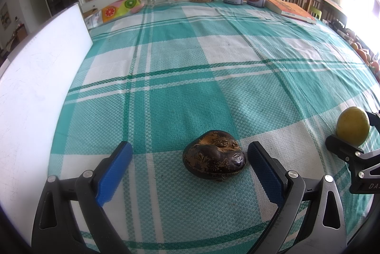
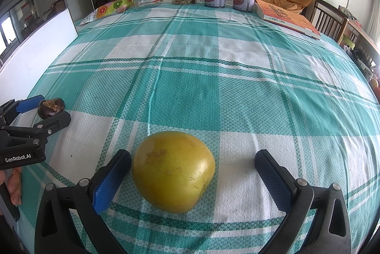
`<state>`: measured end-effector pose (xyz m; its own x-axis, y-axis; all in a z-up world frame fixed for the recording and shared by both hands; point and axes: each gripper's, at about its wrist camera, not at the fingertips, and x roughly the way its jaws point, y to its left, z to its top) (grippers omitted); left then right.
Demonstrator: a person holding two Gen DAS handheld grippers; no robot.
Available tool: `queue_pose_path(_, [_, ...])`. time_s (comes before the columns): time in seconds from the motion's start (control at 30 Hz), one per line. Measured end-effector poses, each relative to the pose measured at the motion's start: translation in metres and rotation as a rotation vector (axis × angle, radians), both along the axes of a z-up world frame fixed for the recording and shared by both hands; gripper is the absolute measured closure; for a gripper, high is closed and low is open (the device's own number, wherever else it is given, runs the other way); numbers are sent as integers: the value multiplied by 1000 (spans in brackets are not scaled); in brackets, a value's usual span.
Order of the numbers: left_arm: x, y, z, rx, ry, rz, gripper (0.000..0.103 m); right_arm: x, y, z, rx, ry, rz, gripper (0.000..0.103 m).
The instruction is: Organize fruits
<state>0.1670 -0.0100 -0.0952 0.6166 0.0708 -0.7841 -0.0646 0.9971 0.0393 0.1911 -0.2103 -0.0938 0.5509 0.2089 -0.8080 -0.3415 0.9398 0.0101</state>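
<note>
My left gripper is spread wide, the dark wrinkled fruit on the checked cloth between its fingers, near the right pad; my right gripper gapes around the yellow fruit, touching the left pad

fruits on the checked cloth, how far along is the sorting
Nothing looks sorted yet. The left gripper is open around the dark brown fruit, and the right gripper is open around the yellow fruit; both fruits sit on the tablecloth. Gripping, lifting and placing both remain.
</note>
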Motion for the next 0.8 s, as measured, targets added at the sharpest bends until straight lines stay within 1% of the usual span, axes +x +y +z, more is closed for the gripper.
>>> queue_pose_path(0.43, [0,0,0,-5,0,-1,4,0,0,0,0,0,0,0])
queue_pose_path(0.5, [-1,3,0,-30,-3,-8,4,0,0,0,0,0,0,0])
queue_pose_path(0.57, [-4,7,2,-62,-4,-59,4,0,0,0,0,0,0,0])
queue_pose_path(0.63, [-13,13,5,-114,-6,-104,4,0,0,0,0,0,0,0])
queue_pose_path(0.7, [-22,16,5,-159,-9,-118,5,0,0,0,0,0,0,0])
queue_pose_path(0.73, [-24,15,6,-166,-14,-122,6,0,0,0,0,0,0,0])
queue_pose_path(0.8, [-20,9,6,-153,-14,-133,6,0,0,0,0,0,0,0])
